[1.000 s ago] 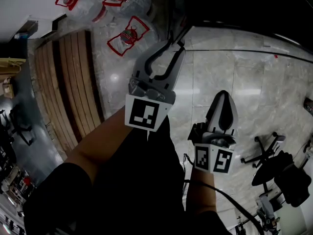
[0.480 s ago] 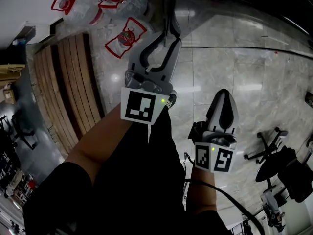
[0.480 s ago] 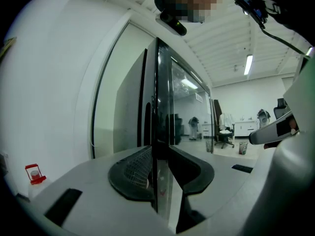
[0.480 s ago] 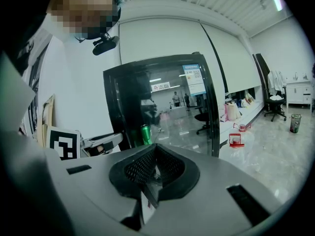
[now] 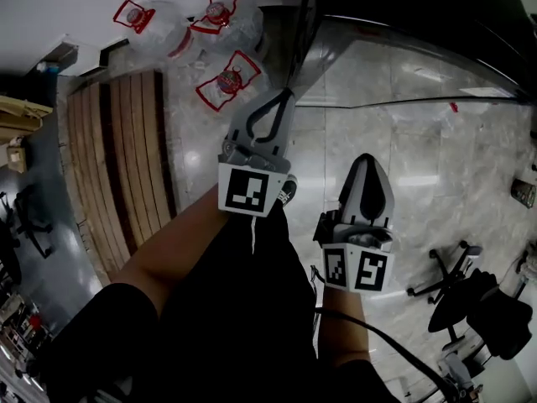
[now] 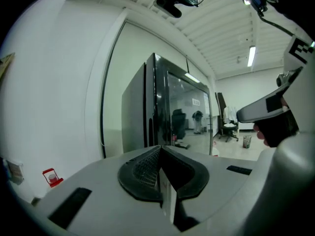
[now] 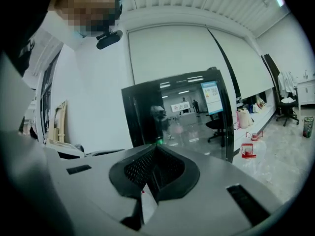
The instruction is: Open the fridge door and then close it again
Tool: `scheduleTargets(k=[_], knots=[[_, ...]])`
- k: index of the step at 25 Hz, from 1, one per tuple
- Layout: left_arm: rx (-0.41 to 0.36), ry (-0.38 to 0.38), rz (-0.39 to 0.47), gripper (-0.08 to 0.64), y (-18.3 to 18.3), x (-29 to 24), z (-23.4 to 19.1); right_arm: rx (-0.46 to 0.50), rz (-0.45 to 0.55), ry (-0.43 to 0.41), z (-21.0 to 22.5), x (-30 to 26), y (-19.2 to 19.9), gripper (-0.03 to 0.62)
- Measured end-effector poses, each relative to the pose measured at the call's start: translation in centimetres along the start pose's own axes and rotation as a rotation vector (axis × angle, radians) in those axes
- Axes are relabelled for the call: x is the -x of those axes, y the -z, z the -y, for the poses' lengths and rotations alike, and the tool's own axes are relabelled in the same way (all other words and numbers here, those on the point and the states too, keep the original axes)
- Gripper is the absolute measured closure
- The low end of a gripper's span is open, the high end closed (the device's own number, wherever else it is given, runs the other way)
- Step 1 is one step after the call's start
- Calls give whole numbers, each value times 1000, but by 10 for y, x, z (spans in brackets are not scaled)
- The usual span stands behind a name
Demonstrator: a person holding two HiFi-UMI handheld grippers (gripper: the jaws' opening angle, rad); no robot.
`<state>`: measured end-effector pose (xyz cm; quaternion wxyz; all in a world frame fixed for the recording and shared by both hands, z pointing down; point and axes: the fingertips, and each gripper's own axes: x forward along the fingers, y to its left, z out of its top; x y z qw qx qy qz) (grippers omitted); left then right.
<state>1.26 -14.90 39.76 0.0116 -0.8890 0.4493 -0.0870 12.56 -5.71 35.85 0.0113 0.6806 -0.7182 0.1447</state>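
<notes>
Left gripper (image 5: 288,95): jaws pressed together with nothing between them, tip just before the near front corner of the black glass-fronted fridge (image 5: 394,7), which stands directly ahead. Right gripper (image 5: 367,159): jaws likewise closed and empty, farther back from the fridge and clear of it.

The fridge (image 5: 369,57) is cut off by the head view's top edge, its upper part lost in darkness.
</notes>
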Motion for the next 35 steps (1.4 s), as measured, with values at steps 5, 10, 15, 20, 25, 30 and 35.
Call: scheduleTargets(k=[5, 10, 15, 20, 25, 30, 35], knots=[[29, 56, 19, 552, -44, 51, 21, -2, 24, -89, -34, 16, -35, 577], [154, 94, 22, 552, -94, 92, 43, 20, -28, -184, -67, 39, -54, 577], [149, 167, 52, 552, -144, 118, 65, 30, -25, -238, -83, 65, -82, 577], [194, 190, 69, 552, -174, 142, 80, 47, -3, -265, -93, 89, -109, 577], [253, 235, 79, 552, -189, 159, 90, 81, 18, -285, -96, 107, -127, 577], [254, 205, 86, 552, -203, 169, 91, 103, 26, -290, -90, 117, -135, 577], [226, 165, 105, 552, -211, 174, 87, 114, 31, -301, -93, 123, -134, 577]])
